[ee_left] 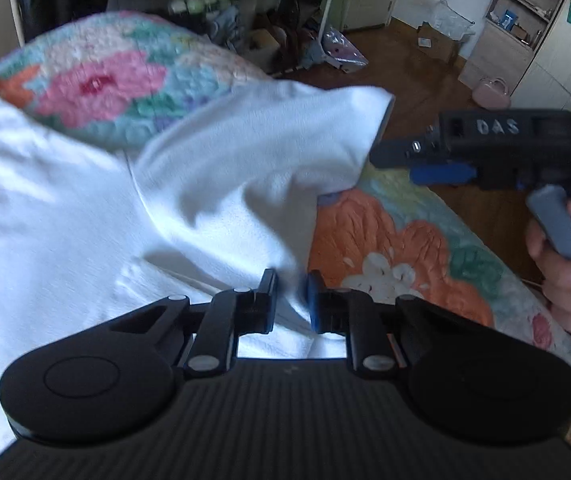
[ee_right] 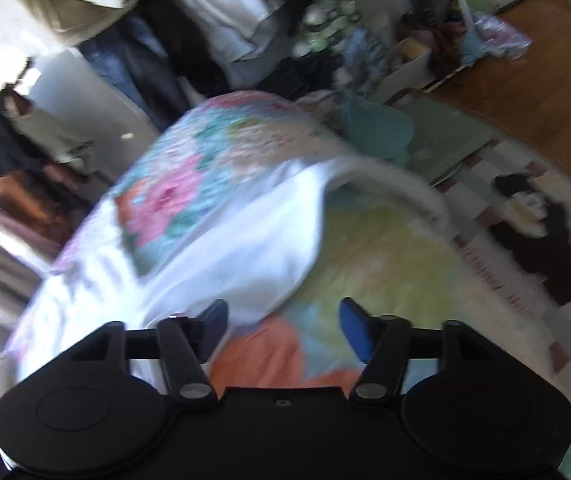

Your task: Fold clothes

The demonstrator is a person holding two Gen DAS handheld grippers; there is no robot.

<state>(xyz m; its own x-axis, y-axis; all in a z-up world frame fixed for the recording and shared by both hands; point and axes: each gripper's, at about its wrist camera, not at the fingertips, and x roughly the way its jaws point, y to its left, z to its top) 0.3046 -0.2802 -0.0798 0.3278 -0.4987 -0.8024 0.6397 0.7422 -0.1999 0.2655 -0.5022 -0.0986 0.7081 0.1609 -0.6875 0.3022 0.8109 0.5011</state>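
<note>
Slippage is the risk: the left tongs pinch a fold of the white garment on the quilted bed, while the right tongs gape wide and empty just beside it, so one-sided tension may skew the fold.

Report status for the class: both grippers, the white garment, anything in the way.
Left gripper shut on white garment, a fold lifted. Right gripper open, empty, over the floral quilt. Nothing in the way.
</note>
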